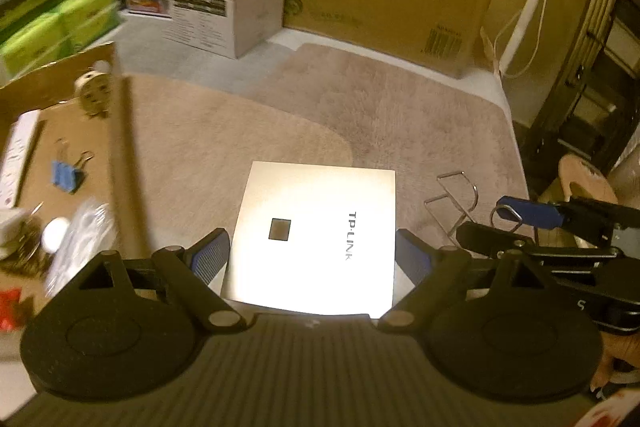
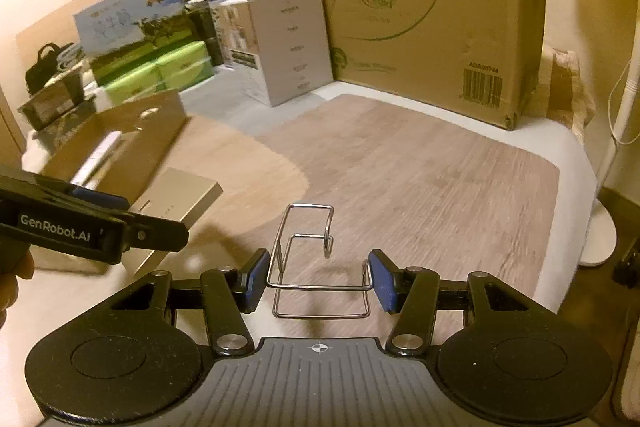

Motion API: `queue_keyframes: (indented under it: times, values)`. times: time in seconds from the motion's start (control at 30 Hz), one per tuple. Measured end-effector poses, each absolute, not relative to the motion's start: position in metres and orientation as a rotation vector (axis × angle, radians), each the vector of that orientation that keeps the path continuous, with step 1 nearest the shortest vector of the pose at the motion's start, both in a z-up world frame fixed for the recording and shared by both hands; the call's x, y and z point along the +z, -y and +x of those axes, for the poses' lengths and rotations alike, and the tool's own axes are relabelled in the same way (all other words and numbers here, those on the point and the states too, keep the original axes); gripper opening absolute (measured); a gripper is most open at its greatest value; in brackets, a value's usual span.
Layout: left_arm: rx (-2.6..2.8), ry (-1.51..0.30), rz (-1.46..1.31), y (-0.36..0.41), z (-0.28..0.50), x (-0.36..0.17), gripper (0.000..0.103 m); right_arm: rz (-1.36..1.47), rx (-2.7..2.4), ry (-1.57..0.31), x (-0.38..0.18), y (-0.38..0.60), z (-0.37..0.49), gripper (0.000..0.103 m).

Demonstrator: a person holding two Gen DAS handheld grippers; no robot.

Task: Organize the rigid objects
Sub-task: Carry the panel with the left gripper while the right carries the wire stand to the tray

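Note:
A flat white TP-Link device [image 1: 312, 227] sits between the blue pads of my left gripper [image 1: 312, 255], which is shut on its two side edges and carries it above the beige rug. From the right wrist view the same device [image 2: 180, 195] hangs beside the left gripper [image 2: 120, 223]. My right gripper [image 2: 318, 281] is shut on a bent wire holder [image 2: 308, 247], its pads pressing the wire frame's sides. The wire holder [image 1: 452, 203] and the right gripper [image 1: 560, 223] also show at the right of the left wrist view.
An open shallow cardboard box [image 1: 120, 147] at the left holds a blue binder clip [image 1: 66, 175], a small clock [image 1: 94, 95] and other small items. Large cartons [image 2: 420, 19] and green packs [image 2: 160, 75] line the back. A white stand [image 2: 600, 219] stands at right.

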State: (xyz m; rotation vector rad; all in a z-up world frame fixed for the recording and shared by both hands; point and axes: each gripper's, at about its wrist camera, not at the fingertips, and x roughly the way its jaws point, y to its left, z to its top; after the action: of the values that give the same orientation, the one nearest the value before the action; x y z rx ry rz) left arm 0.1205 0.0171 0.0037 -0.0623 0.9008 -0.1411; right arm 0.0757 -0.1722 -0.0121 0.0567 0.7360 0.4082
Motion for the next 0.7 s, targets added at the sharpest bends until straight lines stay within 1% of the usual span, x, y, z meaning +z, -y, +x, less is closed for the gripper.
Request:
queue_keyframes:
  times: [0.17,0.43,0.7]
  values:
    - [-0.096,-0.867,-0.081,-0.03,0.087,0.018,0.087,0.051,0.447,-0.708,0.004,0.158,0.054,0.054]
    - [-0.022,-0.847,-0.11,-0.061,0.043,0.026,0.087,0.037,0.533,-0.677,0.019,0.123,0.036,0.054]
    - [0.062,-0.819,-0.147,-0.096,0.014,0.036,0.087,0.003,0.617,-0.661,0.028,0.086,0.024,0.054]
